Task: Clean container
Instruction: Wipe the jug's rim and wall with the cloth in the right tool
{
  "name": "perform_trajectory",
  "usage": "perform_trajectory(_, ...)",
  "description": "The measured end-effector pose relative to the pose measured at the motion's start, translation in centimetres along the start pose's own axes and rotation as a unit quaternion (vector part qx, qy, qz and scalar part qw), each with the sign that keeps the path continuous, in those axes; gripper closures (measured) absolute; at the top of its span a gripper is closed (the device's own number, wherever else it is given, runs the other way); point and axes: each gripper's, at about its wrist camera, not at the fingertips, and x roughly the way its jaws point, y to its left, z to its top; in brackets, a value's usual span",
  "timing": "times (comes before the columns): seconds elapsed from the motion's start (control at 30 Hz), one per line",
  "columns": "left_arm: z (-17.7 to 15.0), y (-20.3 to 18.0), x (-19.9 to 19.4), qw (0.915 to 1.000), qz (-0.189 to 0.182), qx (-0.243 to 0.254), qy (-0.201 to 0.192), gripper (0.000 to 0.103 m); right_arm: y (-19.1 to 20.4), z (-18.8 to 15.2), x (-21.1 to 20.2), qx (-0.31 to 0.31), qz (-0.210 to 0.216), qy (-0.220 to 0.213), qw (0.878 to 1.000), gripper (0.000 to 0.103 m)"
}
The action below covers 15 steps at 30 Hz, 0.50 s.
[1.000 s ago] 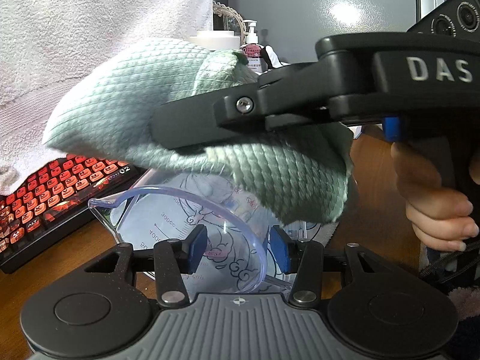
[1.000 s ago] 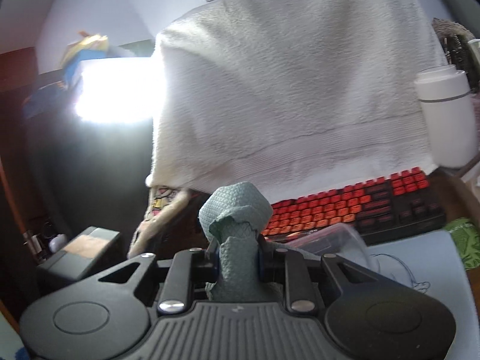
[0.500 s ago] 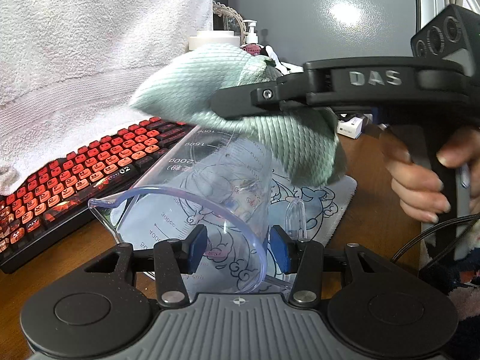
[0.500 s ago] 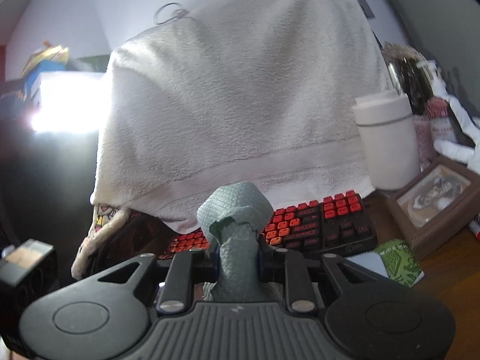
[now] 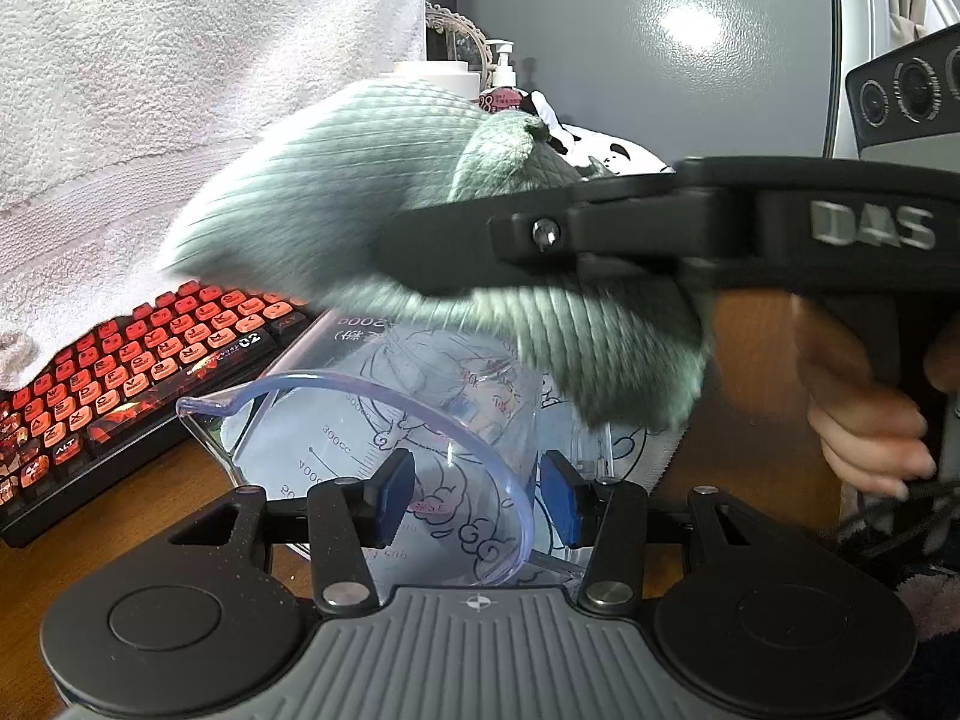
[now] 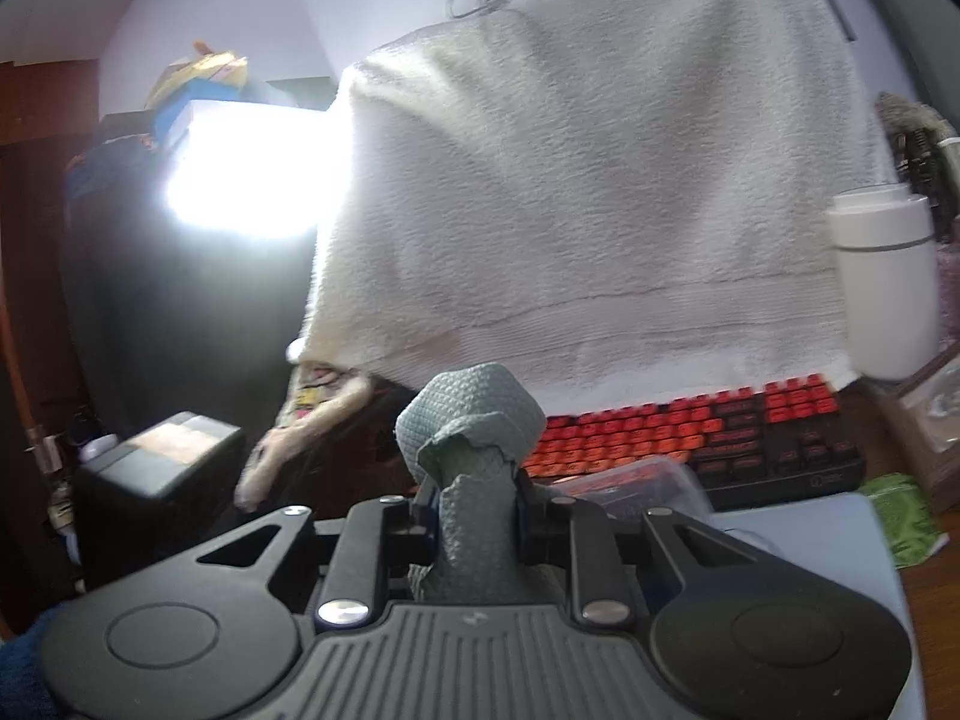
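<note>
Lying sideways, measuring cup (image 5: 384,420) mouth toward left hand-held gripper (image 5: 477,495) clamping rim; right hand-held gripper (image 6: 474,510) pinching cloth (image 6: 471,450).

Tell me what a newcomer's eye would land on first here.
The green cloth, clamped in the right tool, hangs blurred above the clear measuring cup that the left tool grips at its rim. Left of the cup a red-lit keyboard glows under a draped white towel.

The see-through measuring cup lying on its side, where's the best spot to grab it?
Probably by its rim. The measuring cup lies tipped with its open mouth toward the left gripper, so one finger can go inside and one outside the thin wall. The smooth round body seems too wide.
</note>
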Motion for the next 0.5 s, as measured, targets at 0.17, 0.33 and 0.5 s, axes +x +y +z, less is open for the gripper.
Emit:
perform_trajectory(0.17,0.0,-0.1,0.0,1.0000,0.000,0.000,0.000,0.057,-1.9,0.3,-0.4,0.005,-0.049,-0.015,0.999,0.082)
perform_trajectory(0.33,0.0,-0.3,-0.1,1.0000,0.000,0.000,0.000,0.057,-2.5,-0.1,-0.9,0.019,-0.056,-0.021,0.998,0.082)
perform_trajectory(0.5,0.0,-0.8,-0.5,1.0000,0.000,0.000,0.000,0.057,-0.5,-0.8,-0.8,-0.001,-0.016,-0.014,1.000,0.082)
